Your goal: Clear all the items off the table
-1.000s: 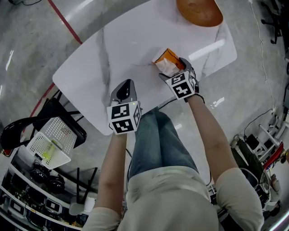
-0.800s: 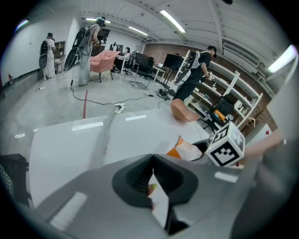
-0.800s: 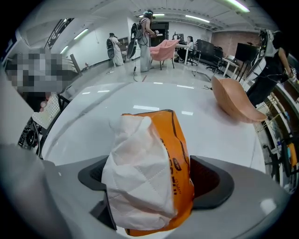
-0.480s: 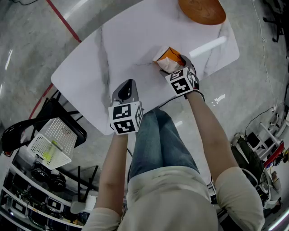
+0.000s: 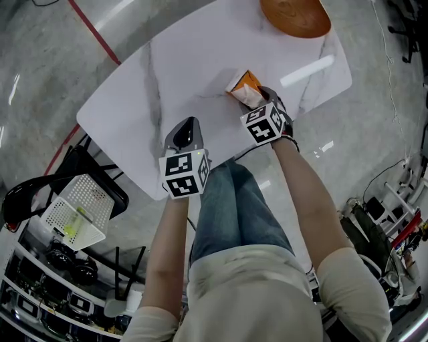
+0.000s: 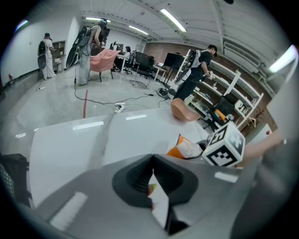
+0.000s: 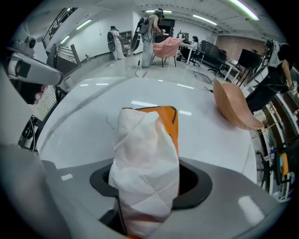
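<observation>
The white table (image 5: 194, 67) is seen from above, with the person standing at its near edge. The right gripper (image 5: 259, 101) reaches over the table's near right part and is clamped on an orange packet (image 7: 148, 154) with white quilted tissue sticking out of it. In the right gripper view the packet stands upright between the two jaws and fills the gap. In the head view the packet is at the gripper's tip, over the tabletop. Whether it touches the surface cannot be told.

The left gripper (image 5: 183, 135) hovers over the table's near edge, well apart from the packet. Its jaws are drawn together, and only a thin white sliver, too small to identify, shows between them.

A brown bowl (image 5: 295, 15) sits at the table's far right corner. A white basket (image 5: 72, 211) stands off the table to the left, on a dark chair.
</observation>
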A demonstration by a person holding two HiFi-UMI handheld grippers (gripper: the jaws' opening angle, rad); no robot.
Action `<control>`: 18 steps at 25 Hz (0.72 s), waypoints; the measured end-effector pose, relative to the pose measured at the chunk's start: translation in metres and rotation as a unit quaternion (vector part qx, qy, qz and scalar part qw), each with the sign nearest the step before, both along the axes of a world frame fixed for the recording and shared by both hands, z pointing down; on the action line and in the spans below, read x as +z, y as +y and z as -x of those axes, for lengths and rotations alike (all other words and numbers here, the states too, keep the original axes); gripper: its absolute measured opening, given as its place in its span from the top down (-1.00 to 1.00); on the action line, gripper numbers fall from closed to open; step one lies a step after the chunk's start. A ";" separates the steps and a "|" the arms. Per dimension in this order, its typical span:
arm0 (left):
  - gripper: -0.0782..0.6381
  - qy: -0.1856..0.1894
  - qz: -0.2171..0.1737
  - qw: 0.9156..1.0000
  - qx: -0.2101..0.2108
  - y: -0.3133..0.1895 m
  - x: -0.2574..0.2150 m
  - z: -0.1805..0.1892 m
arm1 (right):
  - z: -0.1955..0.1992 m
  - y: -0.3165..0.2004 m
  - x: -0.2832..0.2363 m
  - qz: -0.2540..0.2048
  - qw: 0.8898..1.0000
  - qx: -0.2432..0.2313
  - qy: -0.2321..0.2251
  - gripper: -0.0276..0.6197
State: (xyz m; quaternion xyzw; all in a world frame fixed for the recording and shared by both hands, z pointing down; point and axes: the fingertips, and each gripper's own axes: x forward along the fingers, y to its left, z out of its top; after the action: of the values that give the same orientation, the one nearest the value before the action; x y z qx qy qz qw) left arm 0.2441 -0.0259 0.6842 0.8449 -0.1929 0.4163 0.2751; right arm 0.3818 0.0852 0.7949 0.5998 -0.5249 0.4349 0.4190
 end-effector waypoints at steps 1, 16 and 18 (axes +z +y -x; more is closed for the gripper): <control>0.76 0.001 -0.001 1.000 0.000 0.000 -0.002 0.000 | 0.002 0.000 -0.002 0.002 1.000 -0.002 0.000 0.07; 0.76 0.019 -0.020 1.000 0.007 0.013 -0.039 -0.001 | 0.012 0.002 -0.054 -0.023 1.000 0.004 0.009 0.08; 0.76 0.021 -0.023 0.999 0.007 0.014 -0.045 -0.001 | 0.015 0.004 -0.062 -0.027 1.000 0.003 0.011 0.08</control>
State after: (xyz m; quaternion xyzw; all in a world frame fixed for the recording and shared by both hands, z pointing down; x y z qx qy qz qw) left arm 0.2448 -0.0120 0.6396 0.8610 -0.1904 0.3958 0.2565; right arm 0.3666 0.0888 0.7329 0.6172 -0.5296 0.4158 0.4070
